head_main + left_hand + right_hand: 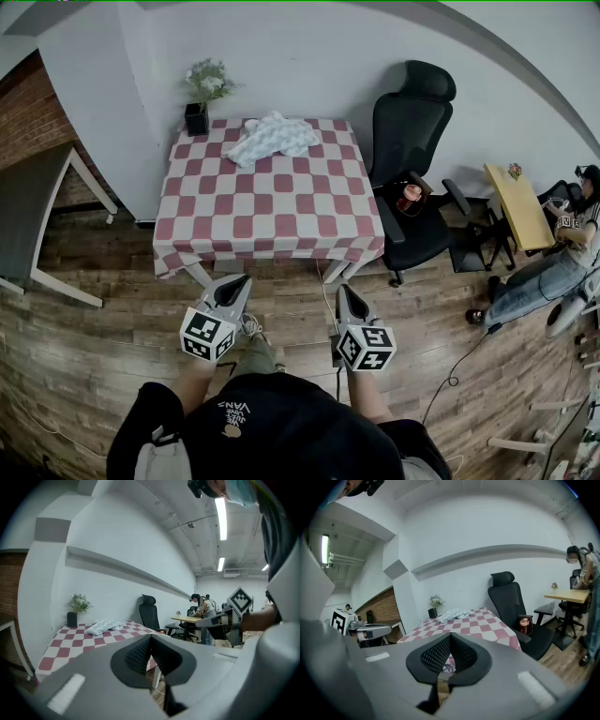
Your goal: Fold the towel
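Head view: the towel (272,137) lies crumpled at the far edge of the checkered table (272,202), beside a potted plant (203,92). Well short of it, left gripper (236,283) and right gripper (345,294) hover with jaws pressed together, empty.

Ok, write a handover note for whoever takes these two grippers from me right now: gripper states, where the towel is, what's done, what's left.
Left gripper: shut, empty, held over the wooden plank floor, short of the table.
Right gripper: shut, empty, alongside it.
Crumpled pale cloth towel: near the far edge of the red-and-white checked table, beside the small plant in a black pot.
Done: nothing; the towel is not yet folded.
Left: step up to the table, spread the towel flat, fold it.
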The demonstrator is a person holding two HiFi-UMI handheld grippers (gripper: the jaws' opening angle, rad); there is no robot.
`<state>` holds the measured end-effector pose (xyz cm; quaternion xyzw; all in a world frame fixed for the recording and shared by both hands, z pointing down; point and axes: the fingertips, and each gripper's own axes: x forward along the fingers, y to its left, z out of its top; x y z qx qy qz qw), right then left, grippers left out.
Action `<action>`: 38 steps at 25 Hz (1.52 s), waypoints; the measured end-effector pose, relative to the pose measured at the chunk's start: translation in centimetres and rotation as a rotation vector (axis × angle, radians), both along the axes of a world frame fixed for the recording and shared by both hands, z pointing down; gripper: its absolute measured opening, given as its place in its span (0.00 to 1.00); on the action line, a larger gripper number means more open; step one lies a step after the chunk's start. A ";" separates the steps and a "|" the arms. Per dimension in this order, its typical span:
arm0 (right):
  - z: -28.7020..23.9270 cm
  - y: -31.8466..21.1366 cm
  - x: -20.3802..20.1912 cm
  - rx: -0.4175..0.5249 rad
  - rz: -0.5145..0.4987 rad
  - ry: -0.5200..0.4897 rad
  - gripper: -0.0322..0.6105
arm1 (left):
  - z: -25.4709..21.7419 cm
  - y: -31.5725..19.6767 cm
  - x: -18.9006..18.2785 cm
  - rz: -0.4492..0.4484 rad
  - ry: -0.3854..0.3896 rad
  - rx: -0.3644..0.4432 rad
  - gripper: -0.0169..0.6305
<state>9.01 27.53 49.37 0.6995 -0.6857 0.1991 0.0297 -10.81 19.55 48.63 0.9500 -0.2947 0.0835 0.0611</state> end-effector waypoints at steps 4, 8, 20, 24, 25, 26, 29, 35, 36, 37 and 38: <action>0.2 1.0 0.0 -0.001 -0.005 -0.006 0.06 | 0.1 1.6 0.8 0.026 -0.004 -0.002 0.03; 0.0 1.4 0.1 0.000 -0.018 -0.001 0.05 | -0.1 2.4 1.2 0.036 -0.011 0.005 0.03; -1.8 -0.8 -0.2 0.104 -0.082 -0.070 0.06 | -0.8 2.0 1.6 0.025 0.026 0.012 0.05; -1.4 -3.9 -1.0 0.107 -0.111 -0.086 0.30 | -0.5 -0.7 2.5 0.036 0.058 -0.007 0.31; -1.3 -4.9 -1.1 0.101 -0.113 -0.082 0.33 | -0.4 -1.6 2.8 0.041 0.059 -0.013 0.33; -1.2 -5.9 -1.1 0.094 -0.111 -0.079 0.35 | -0.3 -2.6 3.0 0.048 0.059 -0.019 0.35; -1.3 -9.4 -0.8 0.081 -0.091 -0.072 0.36 | -0.2 -5.8 3.2 0.071 0.054 -0.032 0.38; -1.7 -16.7 -0.7 0.073 -0.016 -0.082 0.36 | 0.0 -13.9 2.0 0.107 0.039 -0.059 0.39; -1.6 -17.7 -0.7 0.071 0.002 -0.085 0.36 | 0.1 -15.2 1.8 0.115 0.037 -0.061 0.39; -1.5 -18.6 -0.7 0.067 0.020 -0.086 0.36 | 0.1 -16.5 1.7 0.125 0.036 -0.062 0.39; -1.3 -19.6 -0.6 0.062 0.040 -0.086 0.36 | 0.1 -17.8 1.5 0.135 0.036 -0.063 0.39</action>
